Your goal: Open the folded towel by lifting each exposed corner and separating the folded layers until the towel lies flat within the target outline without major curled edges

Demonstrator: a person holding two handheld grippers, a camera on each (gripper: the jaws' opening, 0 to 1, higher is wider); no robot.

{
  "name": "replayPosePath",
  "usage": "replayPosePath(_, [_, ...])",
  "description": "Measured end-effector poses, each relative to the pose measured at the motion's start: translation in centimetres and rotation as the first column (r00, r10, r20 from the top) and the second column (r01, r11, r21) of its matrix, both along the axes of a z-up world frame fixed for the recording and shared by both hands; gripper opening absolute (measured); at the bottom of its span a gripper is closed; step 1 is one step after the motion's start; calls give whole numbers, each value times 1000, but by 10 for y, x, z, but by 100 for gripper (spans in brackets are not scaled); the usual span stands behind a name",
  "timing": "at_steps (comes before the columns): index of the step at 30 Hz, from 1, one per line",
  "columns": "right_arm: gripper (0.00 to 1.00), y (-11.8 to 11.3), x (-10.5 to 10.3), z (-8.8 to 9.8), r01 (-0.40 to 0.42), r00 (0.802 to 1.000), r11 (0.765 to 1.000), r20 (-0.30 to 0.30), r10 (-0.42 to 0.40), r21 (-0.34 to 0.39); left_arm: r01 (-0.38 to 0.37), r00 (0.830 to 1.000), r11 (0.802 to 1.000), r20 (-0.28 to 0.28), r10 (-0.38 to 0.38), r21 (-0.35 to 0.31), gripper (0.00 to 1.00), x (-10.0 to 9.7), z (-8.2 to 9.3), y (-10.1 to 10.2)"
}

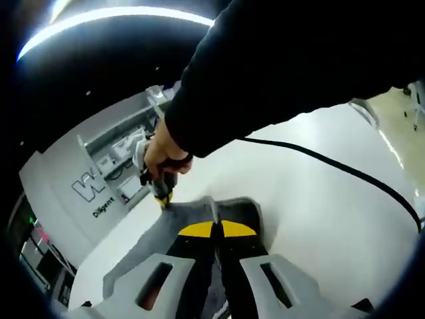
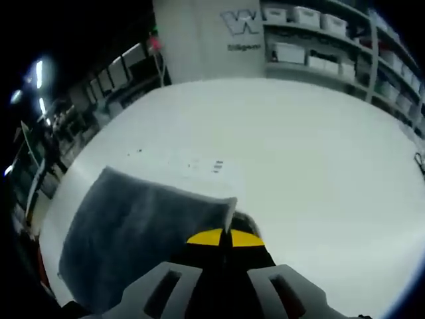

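While the grey towel (image 2: 143,232) lies on the white table (image 2: 299,166), spreading toward eight o'clock in the right gripper view, the right gripper (image 2: 224,234) has its jaws pressed together on the towel's near corner at six o'clock. In the left gripper view the left gripper (image 1: 216,227) likewise has its jaws pinched together on a towel (image 1: 159,232) edge. At ten o'clock there, a hand (image 1: 163,154) holds the other tool against the towel's far edge, and a dark sleeve (image 1: 285,66) fills twelve to two o'clock, blocking the room behind. A black cable (image 1: 345,171) crosses the table (image 1: 319,219) toward three o'clock. Shelves of bins (image 2: 312,40) stand at one o'clock beyond the table in the right gripper view.
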State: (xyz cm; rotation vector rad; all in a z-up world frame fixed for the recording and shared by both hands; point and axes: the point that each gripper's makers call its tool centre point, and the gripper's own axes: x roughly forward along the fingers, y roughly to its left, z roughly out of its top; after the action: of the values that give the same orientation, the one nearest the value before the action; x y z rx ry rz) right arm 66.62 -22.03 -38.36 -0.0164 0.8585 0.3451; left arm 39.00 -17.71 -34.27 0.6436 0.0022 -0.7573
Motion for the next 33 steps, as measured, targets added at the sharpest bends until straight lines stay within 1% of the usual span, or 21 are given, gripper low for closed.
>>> replayPosePath(1, [0,0,0,1,6,1000,1000,1,-6,-20,0,1000,1000,2,0,-3,1,-1,1,2])
replayPosePath(4, [0,6,-1,6,13,1000,999,0,-13,-51,1,1000,1000,10,-1,-11,1,-2,6,9])
replayPosePath(6, [0,10,-2,10,14,1000,998,4,-13,-63,3,1000,1000,11,-2,-15,1,-2,8,11])
replayPosePath(9, [0,19,0,18,12,1000,997,11,-12,-81,5,1000,1000,23,-4,-28,1,-2,13,19])
replayPosePath(13, [0,29,1,26,12,1000,995,15,-10,-99,0,1000,1000,28,1,-27,1,-2,15,30])
replayPosePath(18, [0,40,0,31,13,1000,992,14,-11,-127,-3,1000,999,29,4,-34,1,-3,18,41])
replayPosePath(19, [0,42,0,32,7,1000,990,16,-5,-138,-4,1000,999,27,5,-43,1,-3,19,44])
replayPosePath(23, [0,49,0,36,2,1000,990,22,1,-144,-4,1000,998,21,6,-66,1,-3,23,51])
replayPosePath(26, [0,56,0,41,-6,1000,987,27,10,-159,3,999,997,34,-1,-81,1,-3,29,57])
replayPosePath(27, [0,61,1,44,-12,999,986,31,17,-163,3,999,997,53,2,-78,1,-2,32,60])
replayPosePath(28, [0,64,0,45,-15,999,986,34,21,-166,1,998,996,60,4,-84,1,-2,34,63])
replayPosePath(29, [0,68,-1,46,-20,999,985,37,26,-170,-8,998,994,63,14,-105,1,-1,38,68])
replayPosePath(30, [0,72,-2,47,-26,999,984,39,33,-176,-10,998,994,60,17,-111,1,0,39,71])
replayPosePath(33, [0,81,-5,52,-52,997,975,40,62,-214,-17,998,994,60,24,-109,1,2,40,79])
